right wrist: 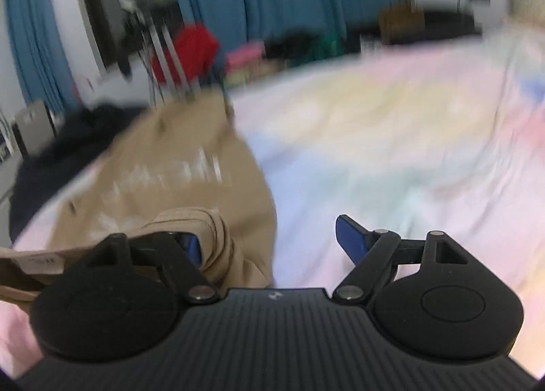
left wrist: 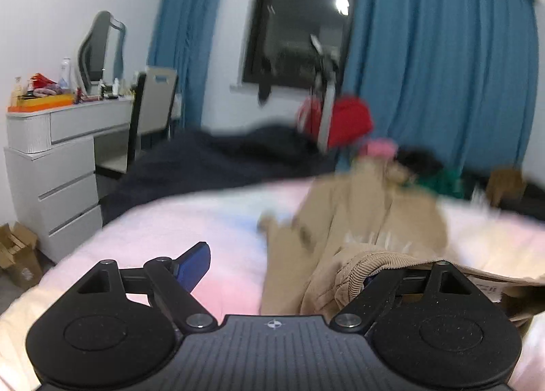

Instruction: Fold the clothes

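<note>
Lying on the bed [right wrist: 391, 138], the tan top [left wrist: 357, 207] sprawls crumpled across the pastel sheet, white lettering showing, one end trailing toward the clothes pile [left wrist: 422, 166] at the far edge; not folded flat as it lies. Left gripper [left wrist: 282, 271] jaws stand wide apart, and the ribbed hem [left wrist: 361, 271] is draped over its right finger, hooked rather than pinched. Right gripper [right wrist: 272, 237] is also wide open, with a bunched fold of tan cloth [right wrist: 204, 224] lying over its left finger; the other blue finger [right wrist: 351, 237] is bare above the sheet. So neither claw clamps anything, cloth just hangs on one finger each. Both views are smeared, so seams and sleeves can't be made out. Risks, as I judge them: cloth sliding off an open finger if lifted, since nothing grips it; closing now could catch several layers at once and give a lopsided fold; uneven pull between the two sides could twist the top or drag it into the pile.
</note>
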{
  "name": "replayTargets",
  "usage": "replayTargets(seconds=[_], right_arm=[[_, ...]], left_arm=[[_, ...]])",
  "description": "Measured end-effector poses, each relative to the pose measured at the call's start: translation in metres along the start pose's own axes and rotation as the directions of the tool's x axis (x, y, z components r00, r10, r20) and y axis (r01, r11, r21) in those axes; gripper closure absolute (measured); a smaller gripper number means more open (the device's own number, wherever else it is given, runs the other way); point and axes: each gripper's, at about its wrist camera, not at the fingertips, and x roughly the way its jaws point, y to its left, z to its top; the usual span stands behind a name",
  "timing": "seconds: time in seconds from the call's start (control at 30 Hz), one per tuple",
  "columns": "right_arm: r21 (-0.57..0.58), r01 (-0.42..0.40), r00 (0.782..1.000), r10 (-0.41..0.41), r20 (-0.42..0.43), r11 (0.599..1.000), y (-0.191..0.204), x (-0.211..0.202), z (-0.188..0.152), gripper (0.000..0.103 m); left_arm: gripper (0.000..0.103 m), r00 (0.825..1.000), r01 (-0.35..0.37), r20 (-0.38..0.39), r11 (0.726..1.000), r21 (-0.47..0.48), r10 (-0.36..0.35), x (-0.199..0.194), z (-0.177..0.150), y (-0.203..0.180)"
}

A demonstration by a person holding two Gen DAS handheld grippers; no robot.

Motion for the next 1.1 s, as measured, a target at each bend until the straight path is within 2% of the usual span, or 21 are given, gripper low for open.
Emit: replayTargets(seconds=[0.07,0.13,0.2,0.33,0.43,0.6,0.67,0.77,0.83,0.9,0.97,1.1], right_arm=[[0.003,-0.069,0.993,0.068,0.099,0.998,0.006,-0.030,0.034,0.025],[-0.015,-0.075,0.981,0.076,0.176,0.997,0.020,-0.061,0.072,0.025],[-0.032,-0.075,0.965,0.081,0.247,0.997,0.033,-0.091,0.109,0.025],[-0.066,-0.086,0.915,0.104,0.389,0.994,0.057,-0.163,0.197,0.025],[-0.097,-0.088,0.881,0.123,0.457,0.991,0.072,-0.219,0.254,0.025],[-0.105,-0.127,0.826,0.163,0.539,0.986,0.077,-0.303,0.322,0.024],[-0.131,-0.106,0.808,0.162,0.566,0.986,0.079,-0.326,0.337,0.020],[-0.155,-0.074,0.783,0.154,0.603,0.985,0.073,-0.346,0.348,0.012],[-0.169,-0.063,0.788,0.153,0.597,0.984,0.067,-0.342,0.352,0.013],[-0.174,-0.063,0.806,0.153,0.572,0.983,0.062,-0.328,0.349,0.013],[-0.176,-0.056,0.832,0.144,0.536,0.983,0.059,-0.303,0.342,0.013],[-0.167,-0.055,0.898,0.122,0.424,0.984,0.052,-0.226,0.327,0.013]], left_arm=[[0.018,0.998,0.015,0.069,0.999,-0.048,-0.011,-0.019,0.035,0.000],[0.018,0.989,0.029,0.146,0.998,-0.059,-0.021,-0.042,0.078,-0.005],[0.018,0.973,0.032,0.230,0.998,-0.052,-0.020,-0.068,0.123,-0.014],[0.018,0.944,0.059,0.327,0.996,-0.064,-0.035,-0.120,0.222,-0.030],[0.018,0.926,0.090,0.373,0.994,-0.064,-0.060,-0.164,0.277,-0.037],[0.014,0.889,0.142,0.447,0.988,-0.060,-0.101,-0.236,0.366,-0.048],[0.013,0.882,0.148,0.458,0.988,-0.042,-0.112,-0.256,0.384,-0.052],[0.010,0.904,0.135,0.412,0.990,-0.029,-0.111,-0.219,0.374,-0.059],[0.008,0.919,0.126,0.380,0.992,-0.020,-0.109,-0.193,0.366,-0.063],[0.008,0.932,0.118,0.347,0.993,-0.011,-0.107,-0.168,0.358,-0.068],[0.008,0.944,0.110,0.314,0.994,-0.002,-0.104,-0.142,0.351,-0.072],[0.007,0.964,0.095,0.247,0.995,0.018,-0.097,-0.090,0.335,-0.081]])
